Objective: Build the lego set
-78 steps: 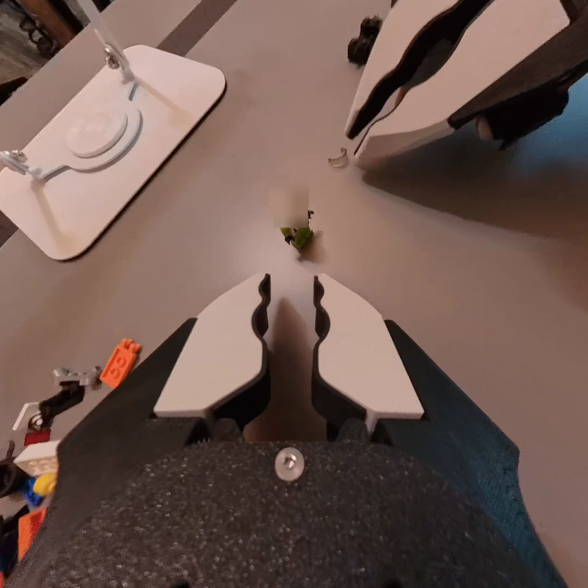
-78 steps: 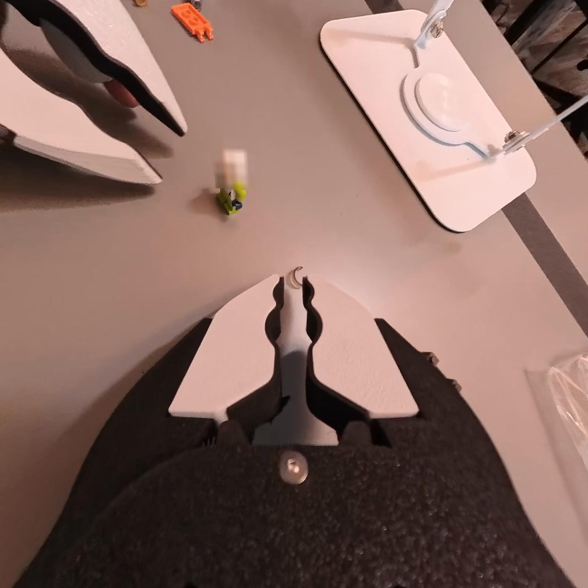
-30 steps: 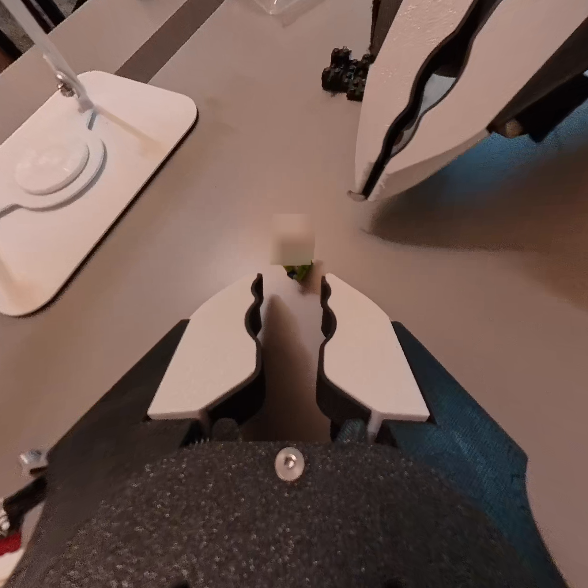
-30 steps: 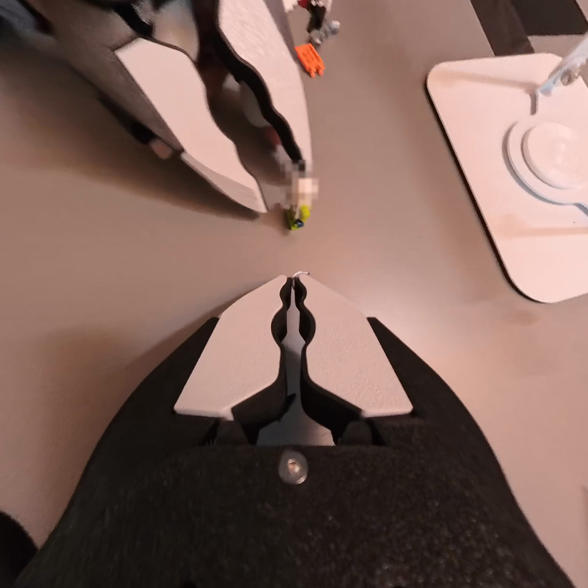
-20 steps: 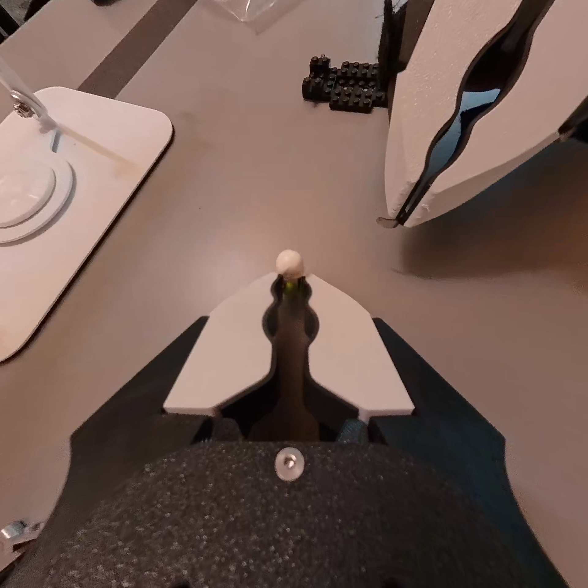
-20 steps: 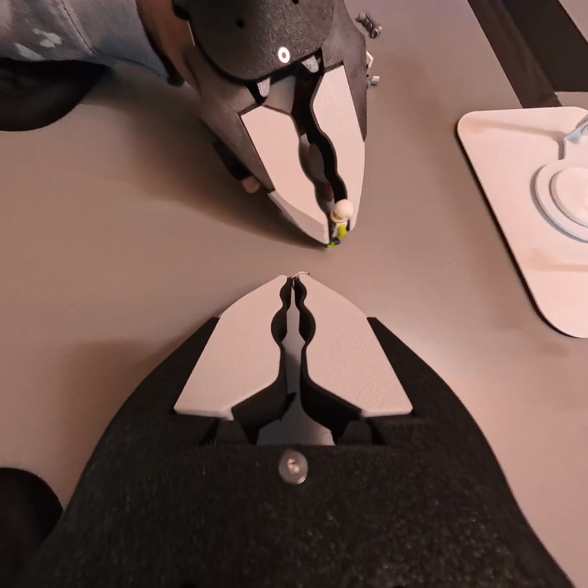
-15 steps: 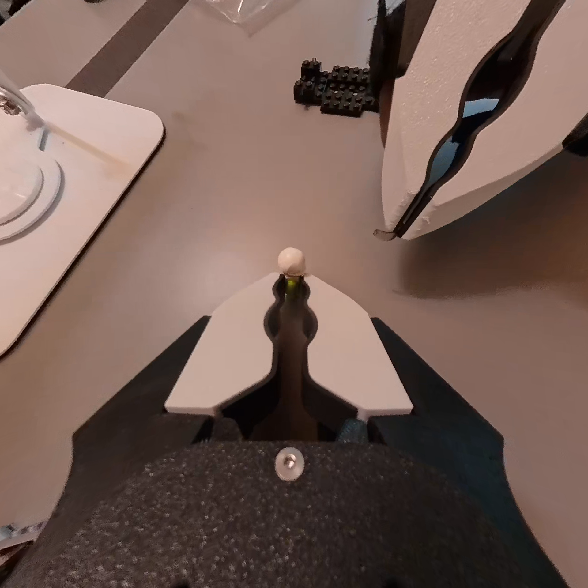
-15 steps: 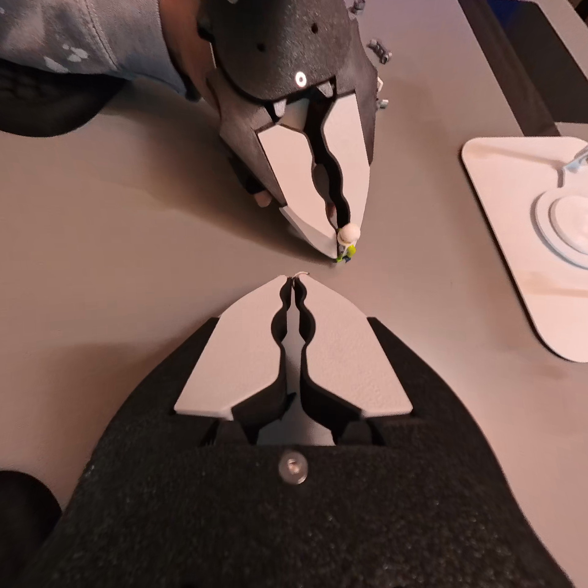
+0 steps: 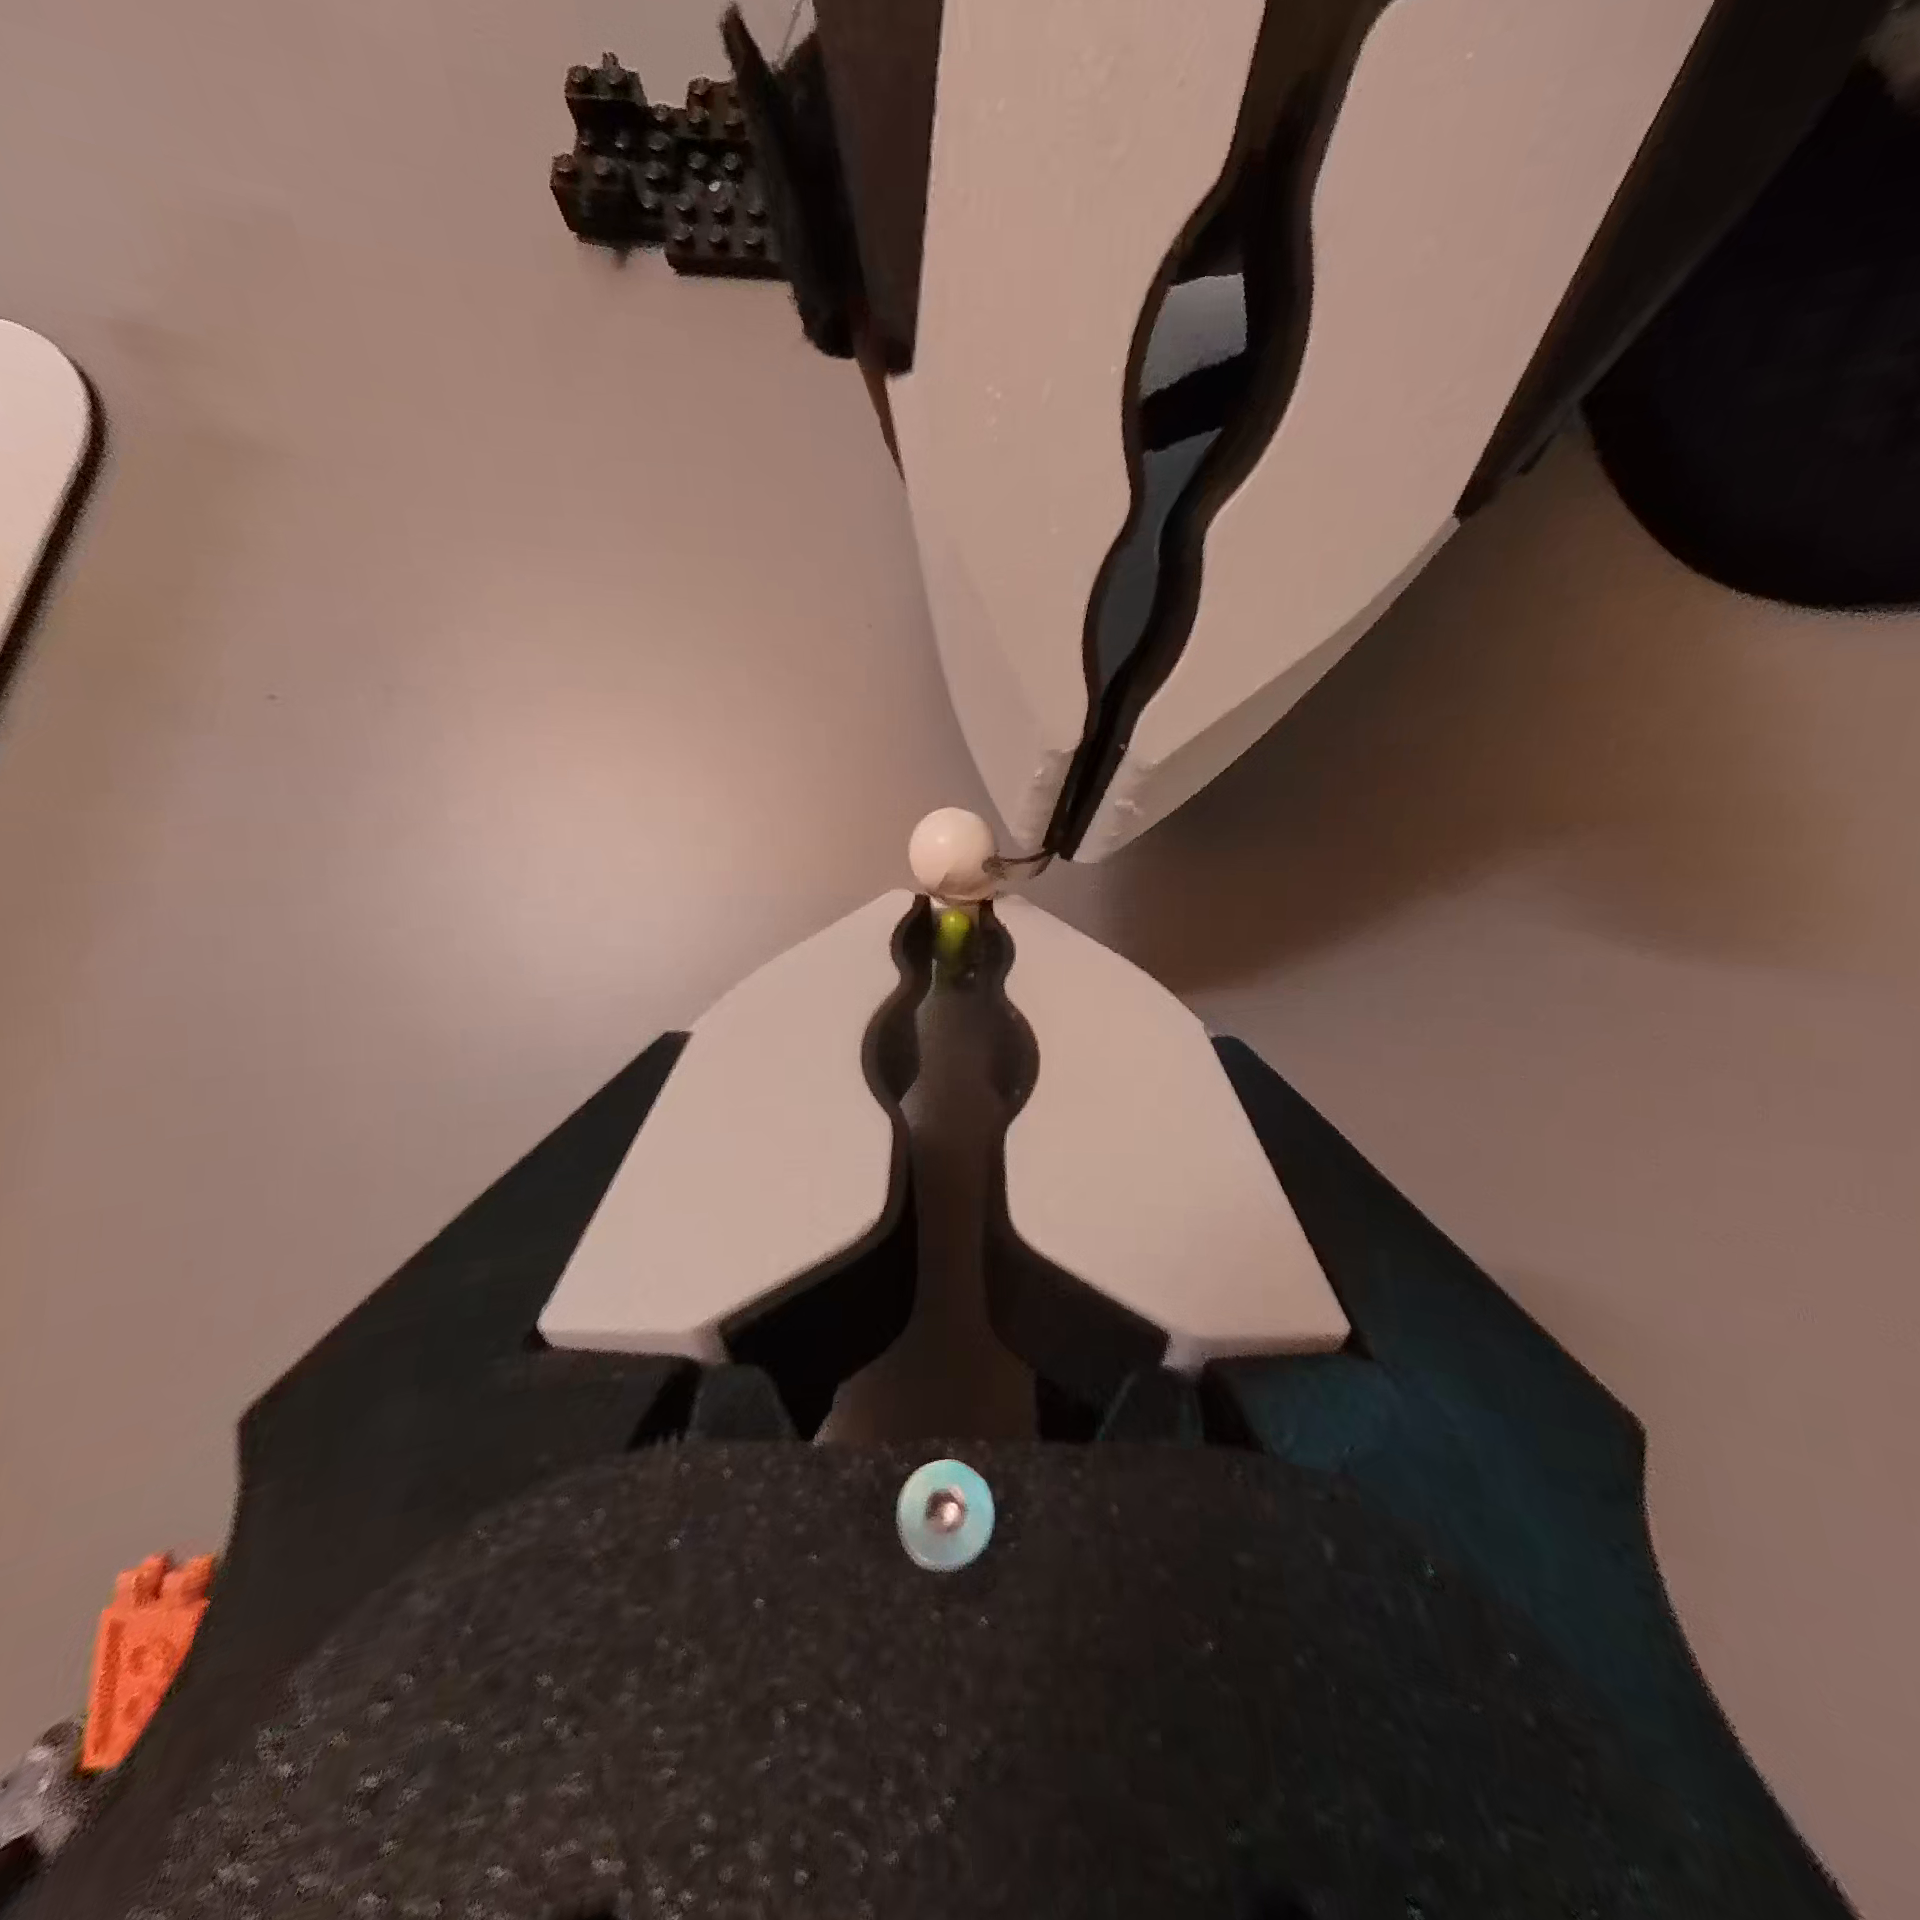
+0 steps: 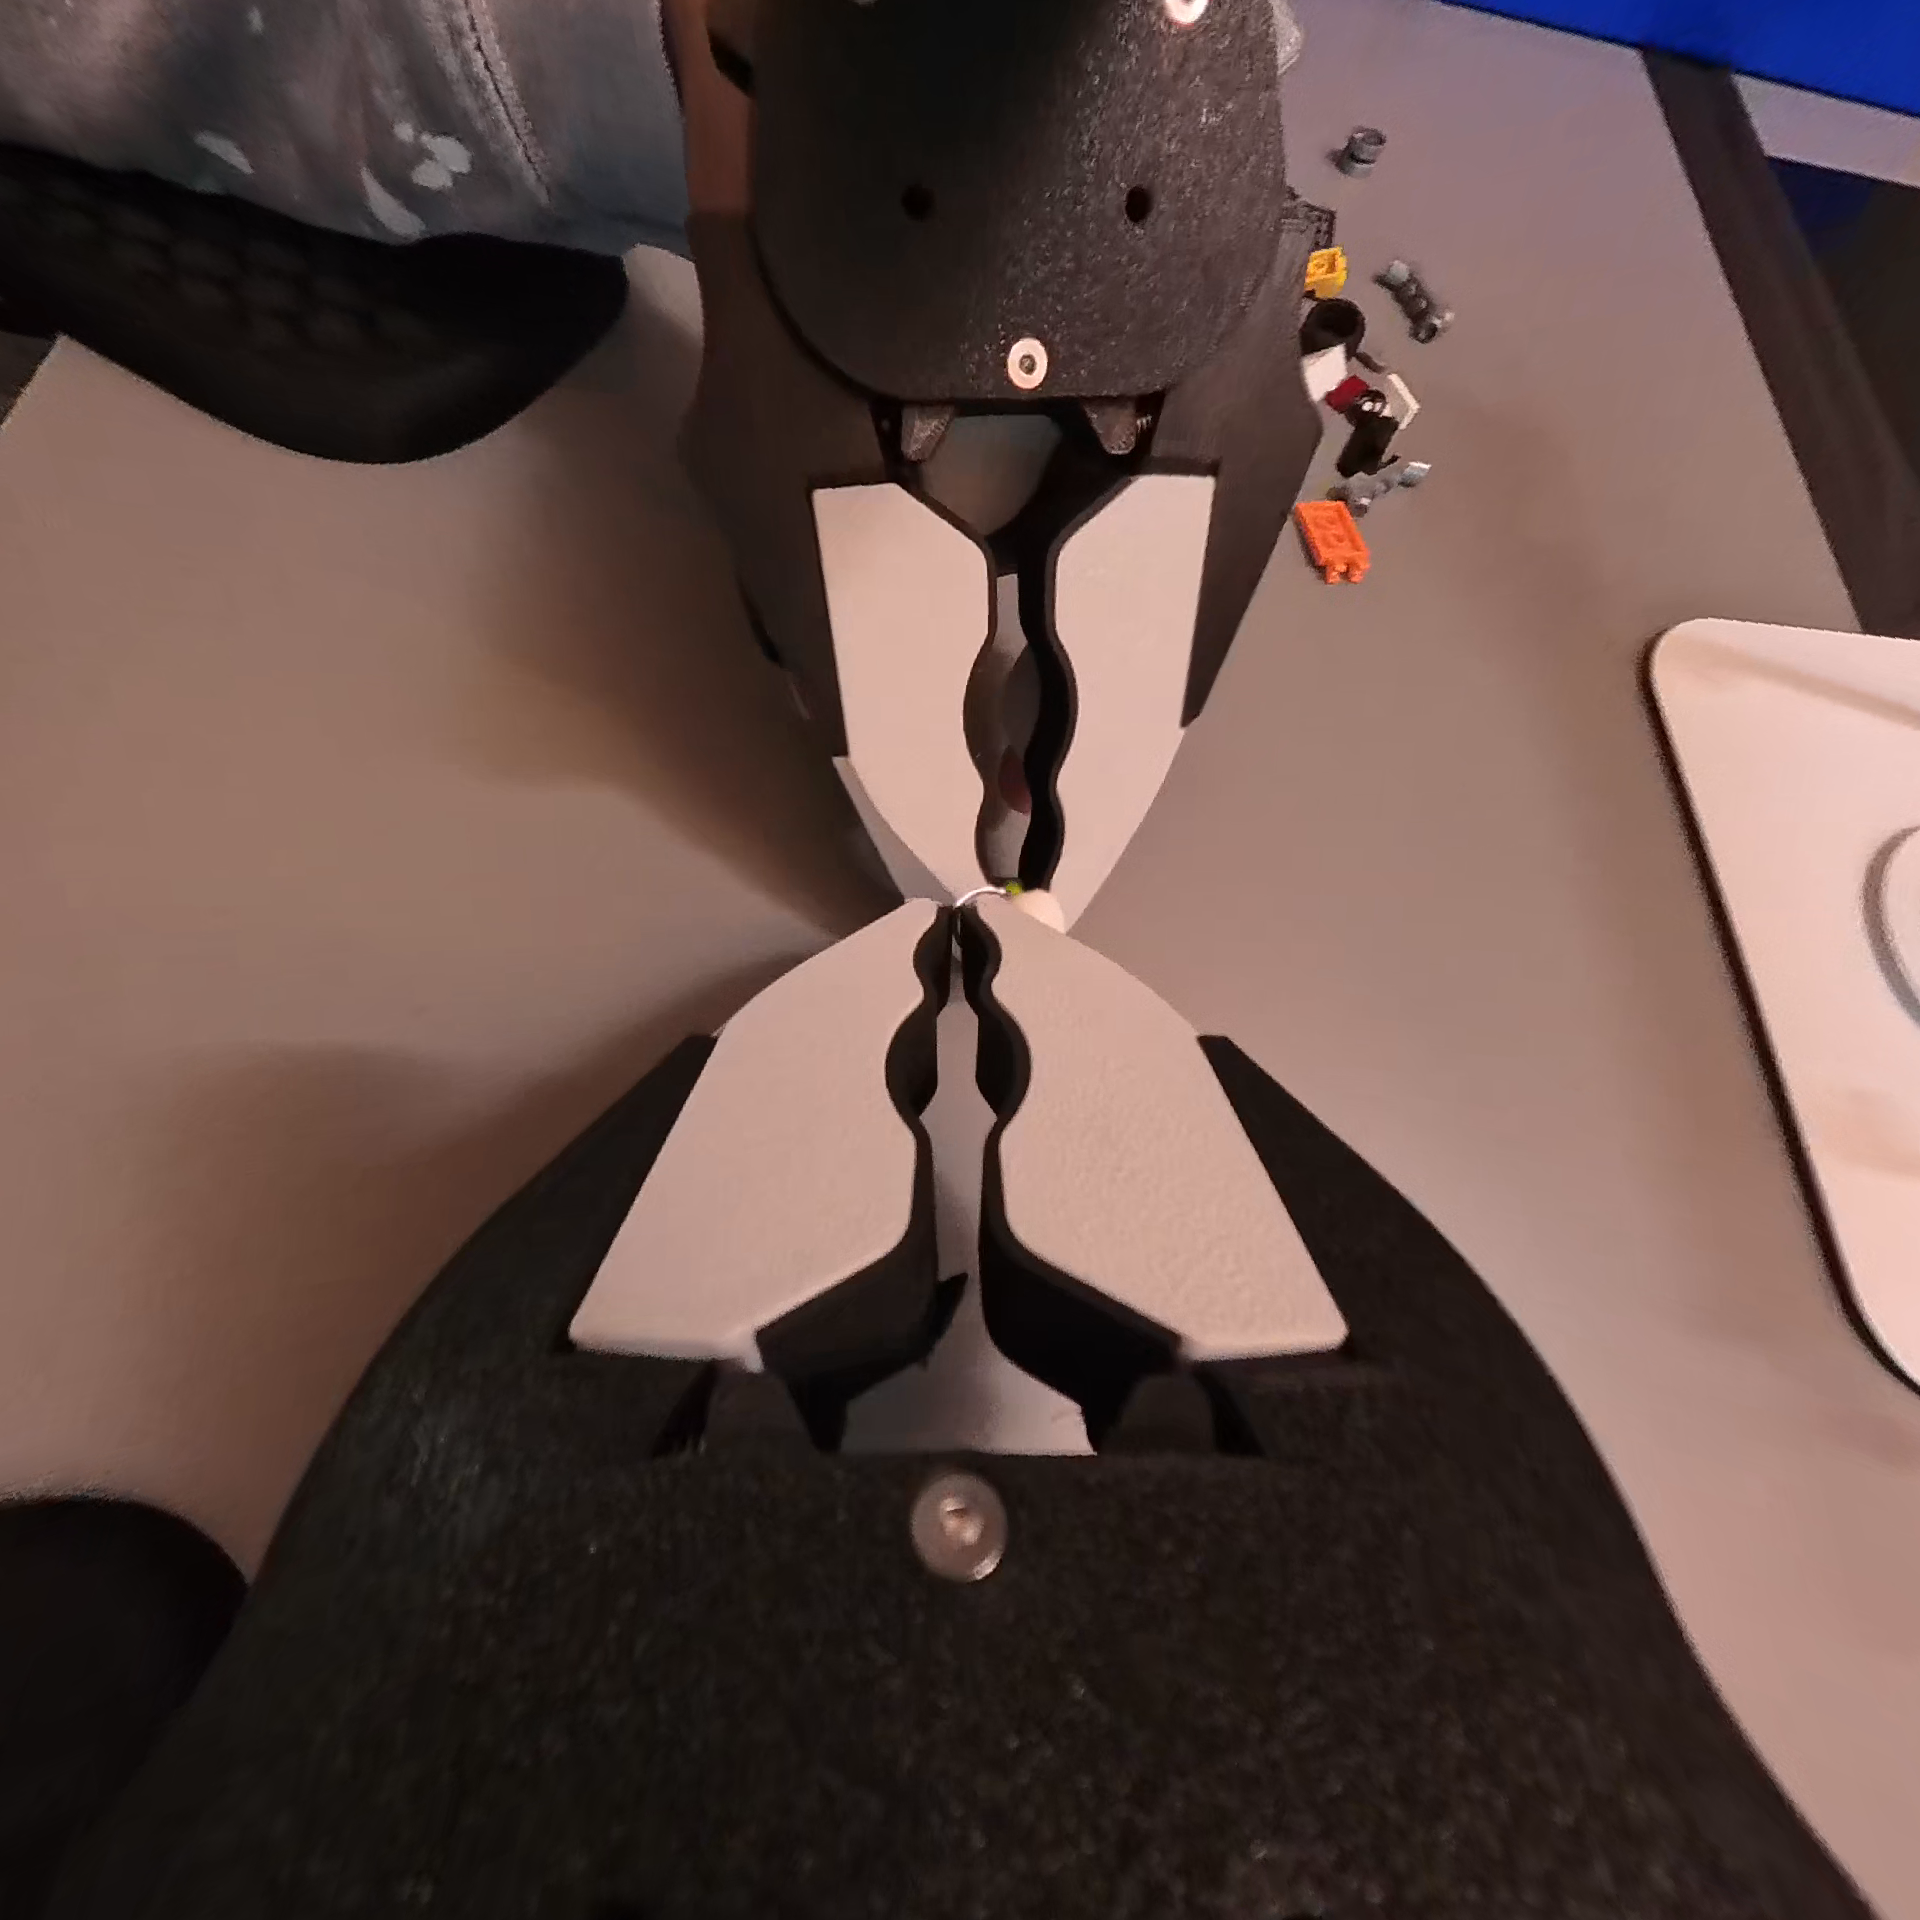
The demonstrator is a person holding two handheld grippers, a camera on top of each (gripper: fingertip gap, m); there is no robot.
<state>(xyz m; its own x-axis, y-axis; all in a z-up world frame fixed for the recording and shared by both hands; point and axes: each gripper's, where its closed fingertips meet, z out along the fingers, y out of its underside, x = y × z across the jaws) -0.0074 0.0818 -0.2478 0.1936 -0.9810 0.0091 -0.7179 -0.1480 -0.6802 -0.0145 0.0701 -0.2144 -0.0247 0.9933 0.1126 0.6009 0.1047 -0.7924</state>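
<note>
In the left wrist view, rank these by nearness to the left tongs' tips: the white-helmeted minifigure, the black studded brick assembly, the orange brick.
1. White-helmeted minifigure with lime-green body: pinched at the tips of the left tongs.
2. Black studded brick assembly: ahead, upper left on the table.
3. Orange brick: behind the tips, at the lower left edge.

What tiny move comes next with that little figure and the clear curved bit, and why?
Probably ease the right gripper a touch closer, pressing the clear curved piece onto the minifigure. The left gripper grips the figure's body, its white head sticks out, and the piece already sits at the head's side.
</note>
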